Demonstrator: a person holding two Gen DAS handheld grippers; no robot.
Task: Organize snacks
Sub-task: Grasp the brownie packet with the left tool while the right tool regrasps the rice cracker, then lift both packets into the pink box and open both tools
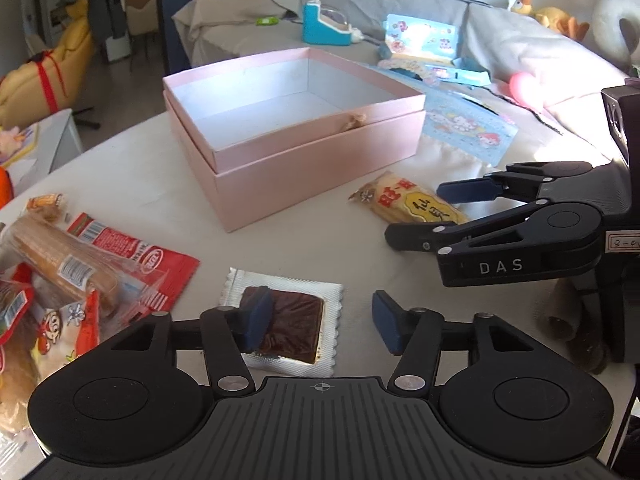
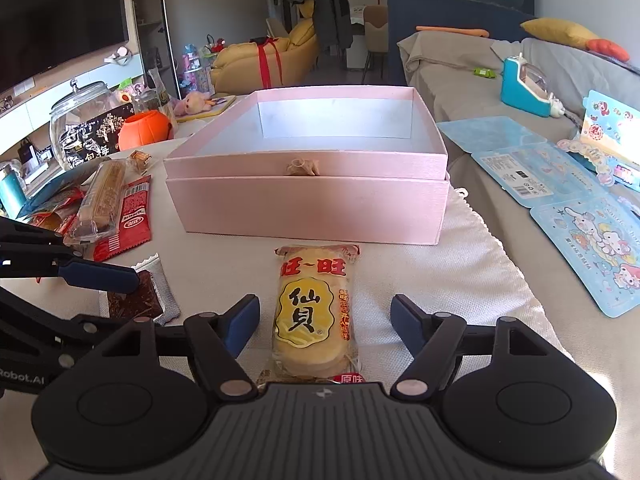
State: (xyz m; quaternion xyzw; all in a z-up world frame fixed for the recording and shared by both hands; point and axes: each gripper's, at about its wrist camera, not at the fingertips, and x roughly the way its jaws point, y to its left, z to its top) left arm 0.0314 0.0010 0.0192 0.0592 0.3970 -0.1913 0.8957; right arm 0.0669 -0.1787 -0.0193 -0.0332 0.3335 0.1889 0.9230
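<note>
An open, empty pink box (image 1: 280, 152) stands on the white table; it also shows in the right wrist view (image 2: 308, 196). My left gripper (image 1: 320, 320) is open, its jaws on either side of a silver packet with a dark brown snack (image 1: 296, 320), also in the right wrist view (image 2: 136, 300). My right gripper (image 2: 325, 320) is open, its jaws on either side of a yellow rice cracker pack (image 2: 314, 312). That pack (image 1: 404, 202) and the right gripper (image 1: 420, 216) also show in the left wrist view.
A heap of snack packs, with a red wrapper (image 1: 132, 256) and a biscuit tube (image 1: 60, 260), lies at the left; the heap also shows in the right wrist view (image 2: 108, 208). Blue sticker cards (image 2: 592, 248) lie on the grey sofa cover to the right. A glass jar (image 2: 84, 124) and an orange pot (image 2: 146, 128) stand beyond.
</note>
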